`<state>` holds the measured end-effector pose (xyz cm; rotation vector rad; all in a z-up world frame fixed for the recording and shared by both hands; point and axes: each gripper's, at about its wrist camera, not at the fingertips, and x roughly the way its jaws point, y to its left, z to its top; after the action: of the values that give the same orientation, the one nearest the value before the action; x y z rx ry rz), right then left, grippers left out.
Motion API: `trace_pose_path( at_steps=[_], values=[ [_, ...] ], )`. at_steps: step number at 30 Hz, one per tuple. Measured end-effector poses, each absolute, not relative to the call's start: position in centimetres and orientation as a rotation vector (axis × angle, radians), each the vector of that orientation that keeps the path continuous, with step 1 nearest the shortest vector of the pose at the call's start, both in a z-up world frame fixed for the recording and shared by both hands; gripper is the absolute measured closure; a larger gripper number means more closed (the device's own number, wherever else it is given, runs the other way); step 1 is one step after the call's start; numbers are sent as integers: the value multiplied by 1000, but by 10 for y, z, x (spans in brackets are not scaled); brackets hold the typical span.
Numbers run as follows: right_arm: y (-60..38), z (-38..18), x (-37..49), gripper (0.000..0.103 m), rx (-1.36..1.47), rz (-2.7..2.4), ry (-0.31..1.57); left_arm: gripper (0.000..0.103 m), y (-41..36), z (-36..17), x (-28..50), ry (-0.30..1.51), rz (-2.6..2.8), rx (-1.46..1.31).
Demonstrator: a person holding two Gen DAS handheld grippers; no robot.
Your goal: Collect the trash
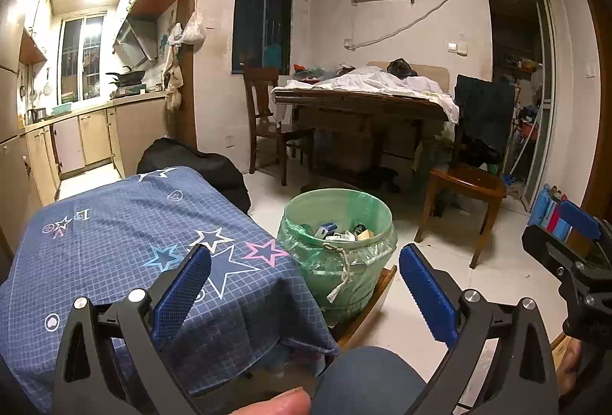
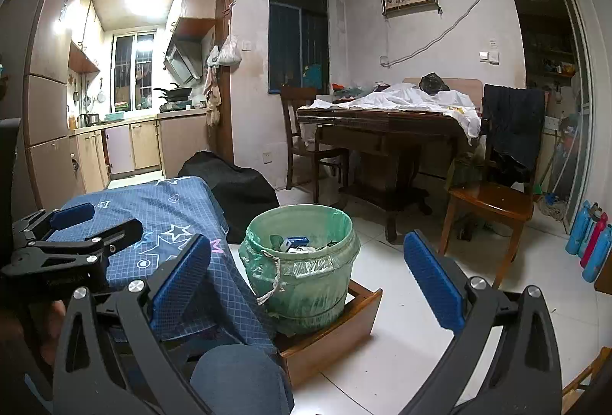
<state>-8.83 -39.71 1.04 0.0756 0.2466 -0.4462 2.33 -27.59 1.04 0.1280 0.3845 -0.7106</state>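
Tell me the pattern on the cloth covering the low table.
Blue grid cloth with outlined stars, best seen from the left wrist.

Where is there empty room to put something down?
The blue star cloth is bare on top, between the kitchen cupboards and the green bin. The white floor between bin and wooden chair is free. The far table is crowded with cloth, and the bin holds trash.
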Motion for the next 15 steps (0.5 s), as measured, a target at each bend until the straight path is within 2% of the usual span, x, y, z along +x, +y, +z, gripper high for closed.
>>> trace_pose_path(
  at_steps=[15],
  values=[
    [-393,8,-87,5,86,-440,262,5,-282,7,26,388,-710,162]
  ],
)
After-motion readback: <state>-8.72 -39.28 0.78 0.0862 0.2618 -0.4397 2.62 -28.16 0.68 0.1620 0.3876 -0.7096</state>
